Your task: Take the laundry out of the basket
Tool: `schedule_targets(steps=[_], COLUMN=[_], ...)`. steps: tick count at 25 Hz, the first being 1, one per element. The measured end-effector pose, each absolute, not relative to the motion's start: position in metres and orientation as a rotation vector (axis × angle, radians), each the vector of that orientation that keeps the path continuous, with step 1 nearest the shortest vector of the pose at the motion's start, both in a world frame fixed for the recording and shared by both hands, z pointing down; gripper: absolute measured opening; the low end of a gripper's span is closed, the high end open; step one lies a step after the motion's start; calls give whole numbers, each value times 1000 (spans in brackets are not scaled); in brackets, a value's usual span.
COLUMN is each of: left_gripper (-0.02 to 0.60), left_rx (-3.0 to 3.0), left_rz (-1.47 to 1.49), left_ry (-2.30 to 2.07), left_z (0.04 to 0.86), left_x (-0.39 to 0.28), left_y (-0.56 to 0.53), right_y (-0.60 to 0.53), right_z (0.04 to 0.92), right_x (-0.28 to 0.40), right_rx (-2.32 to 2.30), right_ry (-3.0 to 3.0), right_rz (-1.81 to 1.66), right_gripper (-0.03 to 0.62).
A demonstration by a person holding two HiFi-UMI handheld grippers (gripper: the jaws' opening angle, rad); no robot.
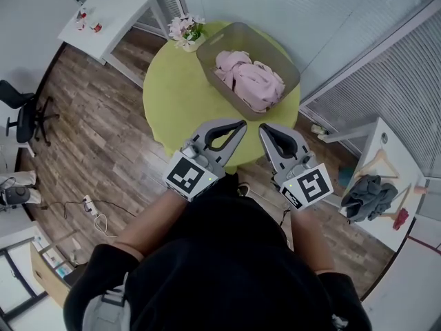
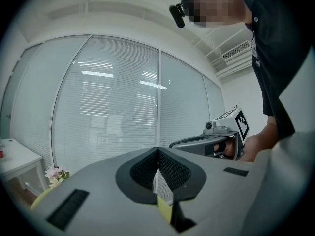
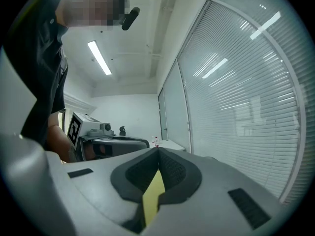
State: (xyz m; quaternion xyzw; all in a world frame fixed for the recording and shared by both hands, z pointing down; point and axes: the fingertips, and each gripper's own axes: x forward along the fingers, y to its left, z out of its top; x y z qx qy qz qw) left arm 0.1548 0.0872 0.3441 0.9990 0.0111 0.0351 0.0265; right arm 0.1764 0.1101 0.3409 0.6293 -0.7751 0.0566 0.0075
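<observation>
A grey basket [image 1: 284, 59] stands on the far right part of a round green table [image 1: 172, 95]. Pink laundry [image 1: 249, 80] fills it in a crumpled heap. My left gripper [image 1: 242, 125] hovers over the table's near edge, shut with nothing in it. My right gripper [image 1: 262, 129] is beside it, also shut and empty. Both point towards the basket and stay short of it. In the left gripper view the tips [image 2: 158, 149] meet, with the right gripper [image 2: 216, 139] to the side. In the right gripper view the tips [image 3: 158, 149] meet too, beside the left gripper [image 3: 106, 136].
A pot of pink flowers [image 1: 186, 30] stands at the table's far edge next to the basket. A white desk [image 1: 114, 12] is at far left, an office chair [image 1: 27, 119] on the wooden floor. A white surface at right carries grey clothing [image 1: 368, 195] and a hanger [image 1: 380, 163].
</observation>
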Motion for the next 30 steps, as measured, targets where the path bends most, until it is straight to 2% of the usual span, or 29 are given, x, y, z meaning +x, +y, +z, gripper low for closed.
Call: schedule_targets(steps=[30], left_gripper=[10], left_rx=[3036], left_rz=[76], left_ry=[-54], left_z=[369], left_x=[207], left_y=[-80], right_y=[-42], right_z=[368], right_x=[229], right_rx=[1858], right_ry=[-2352], right_rz=[271], right_gripper=[23])
